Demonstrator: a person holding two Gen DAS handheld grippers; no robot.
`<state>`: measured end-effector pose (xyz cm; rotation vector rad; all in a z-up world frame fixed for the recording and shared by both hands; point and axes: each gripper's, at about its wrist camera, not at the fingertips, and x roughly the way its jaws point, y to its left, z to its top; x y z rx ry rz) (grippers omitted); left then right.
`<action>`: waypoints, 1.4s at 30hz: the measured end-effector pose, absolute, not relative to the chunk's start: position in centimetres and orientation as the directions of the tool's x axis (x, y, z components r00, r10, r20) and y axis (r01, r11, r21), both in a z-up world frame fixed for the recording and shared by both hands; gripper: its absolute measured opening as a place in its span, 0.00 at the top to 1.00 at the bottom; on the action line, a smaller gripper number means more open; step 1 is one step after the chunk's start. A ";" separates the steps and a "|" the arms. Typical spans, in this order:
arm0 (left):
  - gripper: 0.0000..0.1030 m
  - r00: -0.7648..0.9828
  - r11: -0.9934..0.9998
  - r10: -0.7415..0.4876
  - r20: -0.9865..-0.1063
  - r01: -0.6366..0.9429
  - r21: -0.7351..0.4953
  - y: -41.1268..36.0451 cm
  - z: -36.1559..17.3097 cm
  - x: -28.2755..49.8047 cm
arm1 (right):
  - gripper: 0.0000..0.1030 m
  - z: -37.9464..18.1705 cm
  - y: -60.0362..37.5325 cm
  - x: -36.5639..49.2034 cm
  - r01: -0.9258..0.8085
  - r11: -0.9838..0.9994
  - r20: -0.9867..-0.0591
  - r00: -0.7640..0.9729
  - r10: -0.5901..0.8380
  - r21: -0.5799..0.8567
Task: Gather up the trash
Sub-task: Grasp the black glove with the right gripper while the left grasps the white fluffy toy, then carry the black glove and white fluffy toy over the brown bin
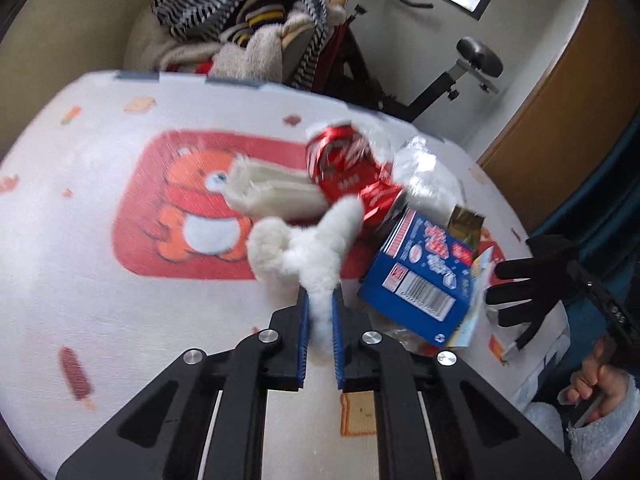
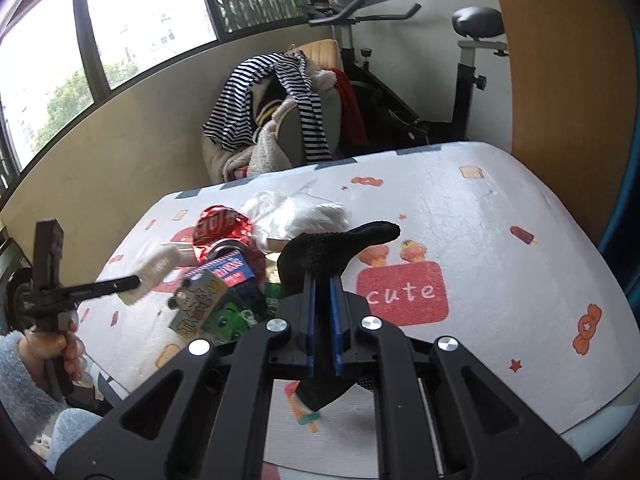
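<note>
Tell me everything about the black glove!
The black glove looks knitted and soft. The right gripper is shut on its middle, holding it up above the table. One rounded end sticks forward past the fingers and the other hangs limp below them. From the left wrist view its fingers spread out near the blue box; whether it touches the trash cannot be told.

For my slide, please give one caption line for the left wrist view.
Left tongs shut on a white fluffy glove, lifted beside the trash pile: red can, blue carton.
</note>
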<state>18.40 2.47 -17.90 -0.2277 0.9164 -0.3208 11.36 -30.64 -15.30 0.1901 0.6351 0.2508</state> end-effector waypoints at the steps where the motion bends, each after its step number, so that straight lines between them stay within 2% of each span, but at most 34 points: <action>1: 0.90 0.577 0.929 -0.367 -0.730 0.179 -0.325 2.8 -17.2 18.0 | 0.90 -15.0 -30.3 11.1 -0.184 0.951 -0.555 0.778 0.295 0.248; 8: 0.90 0.626 0.918 -0.394 -0.673 0.237 -0.317 3.7 -12.2 14.4 | 0.90 -13.0 -28.5 8.7 -0.257 0.947 -0.537 0.780 0.322 0.194; 14: 0.90 0.627 0.901 -0.433 -0.648 0.295 -0.317 3.4 -10.0 10.2 | 0.90 -11.6 -27.5 5.8 -0.321 0.929 -0.538 0.759 0.368 0.183; 24: 0.90 0.622 0.896 -0.443 -0.645 0.309 -0.318 3.5 -10.3 3.7 | 0.90 -11.4 -25.5 0.8 -0.456 0.869 -0.580 0.661 0.476 0.194; 33: 0.90 0.630 0.890 -0.456 -0.628 0.312 -0.333 3.4 -10.5 0.5 | 0.90 -13.8 -21.8 -2.6 -0.560 0.796 -0.642 0.527 0.557 0.230; 42: 0.90 0.634 0.884 -0.466 -0.617 0.316 -0.343 3.4 -11.0 -1.9 | 0.90 -17.5 -18.6 -3.6 -0.595 0.754 -0.713 0.399 0.576 0.277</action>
